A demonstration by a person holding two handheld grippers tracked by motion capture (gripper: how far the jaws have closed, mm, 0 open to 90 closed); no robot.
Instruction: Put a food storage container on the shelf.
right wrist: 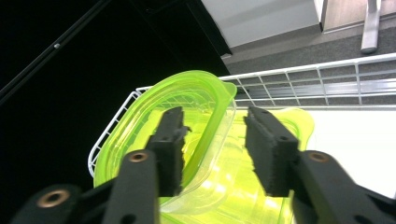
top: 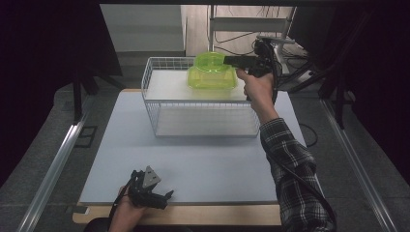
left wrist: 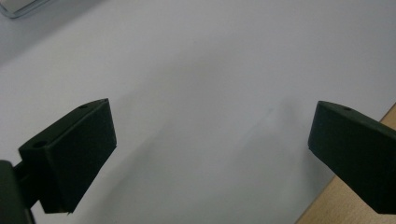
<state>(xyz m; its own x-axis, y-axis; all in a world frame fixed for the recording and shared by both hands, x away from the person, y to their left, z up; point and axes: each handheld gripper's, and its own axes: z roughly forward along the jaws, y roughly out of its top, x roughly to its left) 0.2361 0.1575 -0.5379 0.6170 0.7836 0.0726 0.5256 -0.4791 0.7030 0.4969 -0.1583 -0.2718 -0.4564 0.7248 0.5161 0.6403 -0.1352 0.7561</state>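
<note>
Green containers (top: 212,72) sit stacked at the far right end of the white wire basket (top: 159,104), the upper one (right wrist: 177,135) tilted above the lower one (right wrist: 261,186), as the right gripper view shows. Both are translucent lime-green plastic tubs with rounded corners.

Largest in the scene is the pale grey tabletop (top: 193,164), whose light wooden edge shows along the near side. On its far half stands the wire basket, long side toward the person, with a white floor inside and open mesh walls.

The right gripper (top: 241,61) is held out over the basket's far right corner by a hand (top: 258,87) that comes out of a plaid sleeve (top: 290,169). In the right gripper view its fingers (right wrist: 268,149) stand moderately apart, one on each side of the upper container's rim and wall; the left finger lies against the plastic while the right one stands clear of it, so they straddle the wall without clamping it.

The left gripper (top: 154,193) rests low at the tabletop's near edge, well apart from the basket. In the left gripper view its fingers (left wrist: 74,154) are spread wide over bare tabletop, holding nothing.
</note>
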